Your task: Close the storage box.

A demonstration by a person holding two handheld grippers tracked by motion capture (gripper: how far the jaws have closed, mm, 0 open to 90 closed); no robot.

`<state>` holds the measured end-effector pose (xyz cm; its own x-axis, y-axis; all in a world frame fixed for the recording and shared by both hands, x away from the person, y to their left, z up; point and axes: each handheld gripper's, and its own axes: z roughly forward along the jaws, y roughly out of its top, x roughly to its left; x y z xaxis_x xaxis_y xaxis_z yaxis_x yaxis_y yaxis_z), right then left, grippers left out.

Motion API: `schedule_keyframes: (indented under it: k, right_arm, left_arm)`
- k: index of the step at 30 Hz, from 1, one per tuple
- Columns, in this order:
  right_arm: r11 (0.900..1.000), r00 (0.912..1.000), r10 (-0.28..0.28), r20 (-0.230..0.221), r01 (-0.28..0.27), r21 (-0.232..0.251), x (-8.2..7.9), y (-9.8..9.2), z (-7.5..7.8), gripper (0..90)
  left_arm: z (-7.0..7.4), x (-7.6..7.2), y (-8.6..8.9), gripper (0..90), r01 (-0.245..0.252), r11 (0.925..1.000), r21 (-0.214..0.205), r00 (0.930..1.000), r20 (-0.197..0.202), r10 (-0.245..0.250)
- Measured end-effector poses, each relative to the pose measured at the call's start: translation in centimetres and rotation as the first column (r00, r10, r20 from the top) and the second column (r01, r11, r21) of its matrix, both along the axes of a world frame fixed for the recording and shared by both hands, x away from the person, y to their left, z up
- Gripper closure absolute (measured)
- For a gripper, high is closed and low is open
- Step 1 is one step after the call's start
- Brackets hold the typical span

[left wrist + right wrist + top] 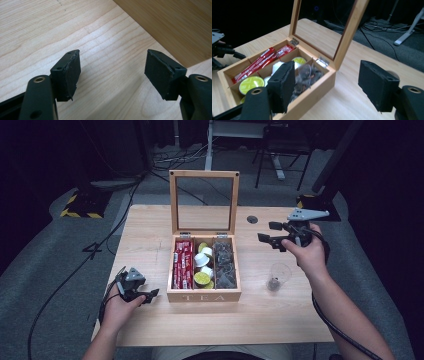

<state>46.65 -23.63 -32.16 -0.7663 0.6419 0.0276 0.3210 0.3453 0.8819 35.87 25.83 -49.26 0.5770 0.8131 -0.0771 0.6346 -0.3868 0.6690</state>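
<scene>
- Right claw gapes wide, empty, raised beside the open tea box mid-desk.
- We judge a bag pick next: descend squarely over the right compartment.
- Left claw wide, idle.

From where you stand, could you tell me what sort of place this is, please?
Probably a lab or studio set up for recording: a lone wooden table on grey carpet, cables trailing over the floor, dark surroundings, and a desk frame behind.
</scene>
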Motion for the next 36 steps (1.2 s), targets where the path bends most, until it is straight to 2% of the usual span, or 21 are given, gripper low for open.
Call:
schedule_keyframes:
  k: [2, 3, 4, 6, 8, 11, 16, 18, 21, 25, 31, 36]
  right_arm:
    - [0.9999, 1.0000, 0.007, 0.002, -0.007, -0.016, 1.0, 0.9, 0.4, 27.7]
    - [0.9996, 0.9999, 0.013, 0.002, -0.013, -0.023, 1.6, 1.4, 0.6, 28.5]
    - [0.9992, 0.9998, 0.017, 0.006, -0.017, -0.037, 2.2, 1.8, 0.7, 28.8]
    - [0.9975, 0.9998, 0.014, 0.010, -0.013, -0.069, 3.5, 2.7, 0.7, 29.1]
    - [0.9985, 0.9999, -0.005, 0.012, 0.006, -0.054, 4.8, 3.4, 0.8, 31.7]
    - [0.9977, 0.9999, -0.006, 0.009, 0.007, -0.067, 6.6, 4.2, 1.0, 34.9]
    - [0.9986, 0.9998, -0.019, -0.008, 0.018, -0.049, 9.1, 5.4, 0.9, 37.2]
    - [0.9988, 0.9997, -0.021, -0.011, 0.021, -0.044, 10.1, 6.0, 0.6, 38.8]
    - [0.9988, 0.9996, -0.027, -0.011, 0.026, -0.042, 11.6, 6.8, 0.1, 39.8]
    - [0.9982, 0.9987, -0.049, -0.014, 0.048, -0.035, 13.4, 7.5, -0.5, 39.7]
    - [0.9982, 0.9976, -0.059, -0.036, 0.059, 0.006, 15.0, 7.7, -1.7, 44.0]
    - [0.9979, 0.9979, -0.043, -0.049, 0.045, 0.047, 15.4, 7.6, -2.0, 48.5]
  left_arm:
    - [0.0, -0.2, 0.1, 29.3, 0.000, 1.0000, -0.005, 1.0000, 0.001, 0.000]
    - [0.1, -0.7, 0.3, 29.0, -0.006, 0.9983, -0.059, 0.9999, -0.008, 0.006]
    - [0.2, -0.9, 0.3, 28.6, -0.010, 0.9976, -0.069, 0.9999, -0.010, 0.009]
    - [0.4, -1.4, 0.4, 28.0, -0.006, 0.9986, -0.052, 1.0000, 0.007, 0.007]
    - [0.5, -1.9, 0.5, 27.8, -0.005, 0.9990, -0.045, 0.9998, 0.018, 0.006]
    - [0.5, -2.3, 0.8, 27.5, -0.012, 0.9991, -0.040, 0.9994, 0.032, 0.013]
    - [0.4, -2.9, 1.2, 27.5, -0.016, 0.9991, -0.038, 0.9994, 0.030, 0.017]
    - [0.3, -3.0, 1.2, 27.4, -0.026, 0.9984, -0.050, 0.9991, 0.031, 0.028]
    - [0.3, -3.1, 1.3, 27.6, -0.024, 0.9990, -0.037, 0.9990, 0.037, 0.025]
    - [0.2, -3.2, 1.5, 27.7, -0.024, 0.9984, -0.051, 0.9993, 0.029, 0.025]
    - [0.2, -2.9, 1.5, 27.8, -0.024, 0.9978, -0.061, 0.9993, 0.027, 0.025]
    - [0.2, -2.6, 1.3, 27.9, -0.016, 0.9982, -0.058, 0.9994, 0.028, 0.018]
